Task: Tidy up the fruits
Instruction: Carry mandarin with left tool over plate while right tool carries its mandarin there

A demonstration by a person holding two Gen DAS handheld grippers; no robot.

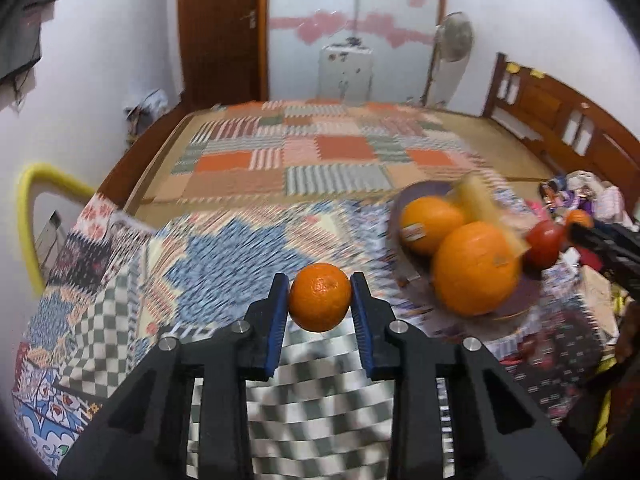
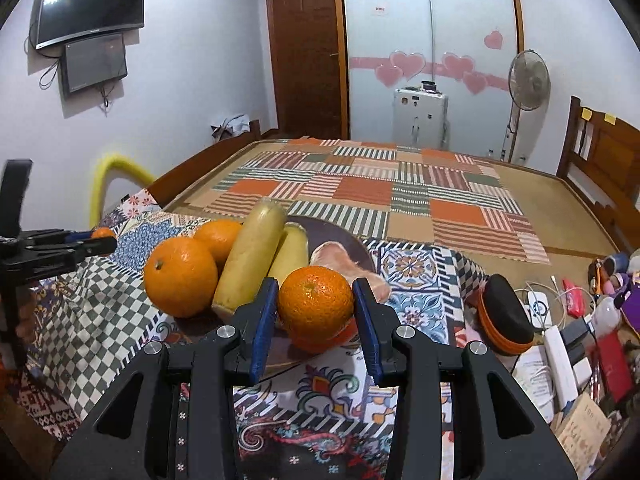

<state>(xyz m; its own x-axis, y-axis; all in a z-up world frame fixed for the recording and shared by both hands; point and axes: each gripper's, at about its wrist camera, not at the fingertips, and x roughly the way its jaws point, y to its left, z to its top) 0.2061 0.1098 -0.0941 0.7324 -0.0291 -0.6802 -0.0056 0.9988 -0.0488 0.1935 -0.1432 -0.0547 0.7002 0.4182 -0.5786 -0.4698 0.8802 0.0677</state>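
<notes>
1. Two claws are in view, each closed on a small orange. The left claw (image 1: 320, 298) pinches a mandarin (image 1: 320, 297) between its blue pads, held in the air above the checked part of the patchwork cloth (image 1: 120, 292), well left of the plate.
2. The right claw (image 2: 316, 306) grips a second mandarin (image 2: 316, 307) at the near rim of the dark plate (image 2: 348, 240); whether this fruit touches the plate cannot be told. A red tomato (image 1: 543, 243) lies just beside it, mostly hidden in the right wrist view.
3. Fruit on the plate, counted: two large oranges (image 2: 180, 276), two yellow bananas (image 2: 250, 260), one tomato. A pale pinkish piece (image 2: 344, 264) lies at the back right; what it is cannot be told.
4. Open room: the cloth left of the plate is bare, and the far stretch of the bed under the striped quilt (image 2: 380, 192) is bare as well.
5. Edges: the cloth falls away at the left toward a yellow curved tube (image 1: 28, 224). A wooden bed frame (image 2: 596, 168) bounds the right side.
6. Crowded side: right of the plate sit a black and orange case (image 2: 506, 312), white cables, boxes and small packets, close together.
</notes>
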